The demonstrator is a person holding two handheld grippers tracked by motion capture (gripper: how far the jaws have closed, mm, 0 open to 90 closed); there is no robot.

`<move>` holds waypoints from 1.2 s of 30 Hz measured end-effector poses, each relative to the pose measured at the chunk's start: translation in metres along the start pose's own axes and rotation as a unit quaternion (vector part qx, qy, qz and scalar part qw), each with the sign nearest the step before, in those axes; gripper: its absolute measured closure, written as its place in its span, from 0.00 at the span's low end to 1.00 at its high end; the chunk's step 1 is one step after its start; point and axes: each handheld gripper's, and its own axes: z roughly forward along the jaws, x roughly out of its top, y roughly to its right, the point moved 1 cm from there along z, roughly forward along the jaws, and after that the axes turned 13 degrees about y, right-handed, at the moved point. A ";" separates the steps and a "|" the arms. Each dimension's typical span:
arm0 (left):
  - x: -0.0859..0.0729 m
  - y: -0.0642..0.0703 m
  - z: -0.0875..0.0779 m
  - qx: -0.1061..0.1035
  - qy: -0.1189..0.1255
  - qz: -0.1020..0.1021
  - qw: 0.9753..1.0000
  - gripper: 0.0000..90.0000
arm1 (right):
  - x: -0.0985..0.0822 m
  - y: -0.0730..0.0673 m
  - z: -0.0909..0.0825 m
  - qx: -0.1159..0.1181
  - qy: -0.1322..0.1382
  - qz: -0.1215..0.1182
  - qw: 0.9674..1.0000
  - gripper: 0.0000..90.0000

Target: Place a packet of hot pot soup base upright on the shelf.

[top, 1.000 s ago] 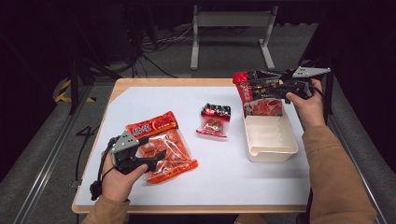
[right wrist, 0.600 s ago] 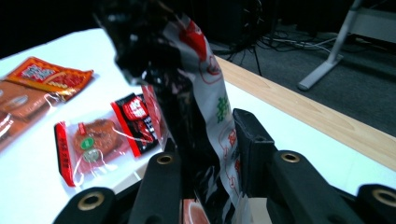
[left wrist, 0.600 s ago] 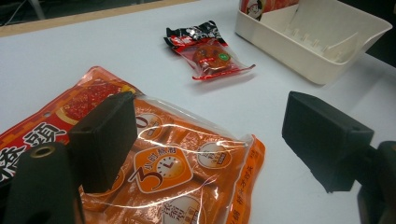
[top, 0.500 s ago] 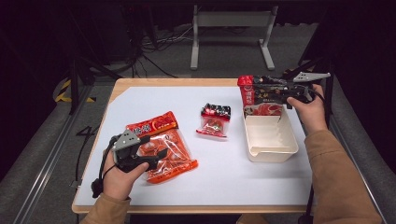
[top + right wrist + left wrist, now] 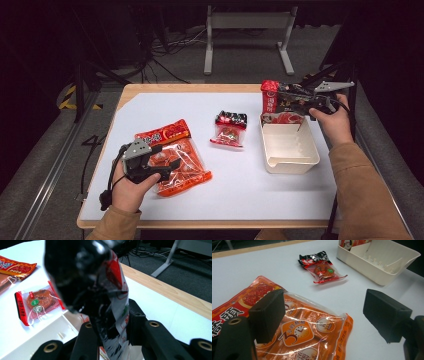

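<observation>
Surface (image 5: pixel 240 195): white-covered, it carries the packets and the tray; the layout reads the same as a second ago, apart from what your right hand carries.

Tray (image 5: pixel 290 147): the cream divided tray sits at the right of the surface. One red snack packet (image 5: pixel 286 118) already lies in its far compartment; the near compartments are bare.

Orange snack bag (image 5: pixel 182 167): it has not moved. It lies flat at the near left, partly overlapping a red flat packet (image 5: pixel 162 134) behind it.

Small red-and-black packet (image 5: pixel 229 129): it lies alone mid-surface, between the bag and the tray, untouched.

Held packet (image 5: pixel 271 96): this is the change. A second ago it hung lower, against the tray's far end; now you hold it higher and upright above the tray's far left corner. To my eye that looks like lining it up to drop in beside the one already there.

Right gripper (image 5: pixel 295 100): your jaws are clamped on the held packet's crinkled black-and-red film, as the right gripper view shows close up.

Left gripper (image 5: pixel 167 162): your jaws stand wide apart and hold nothing, straddling the orange snack bag just above it, unchanged from a second ago. Judging by that, the bag is your next pick once the right hand lets go.
</observation>
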 end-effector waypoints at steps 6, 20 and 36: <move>0.001 0.000 0.002 -0.005 0.000 -0.001 1.000 0.21 | -0.007 0.001 -0.002 -0.005 0.012 0.007 1.000 0.85; 0.002 -0.004 0.003 -0.006 0.002 -0.006 1.000 0.21 | -0.007 -0.002 -0.003 -0.037 0.004 -0.002 0.999 0.61; 0.007 -0.018 -0.002 0.010 0.004 -0.003 1.000 0.21 | 0.002 -0.020 -0.044 -0.058 0.048 0.009 0.997 0.34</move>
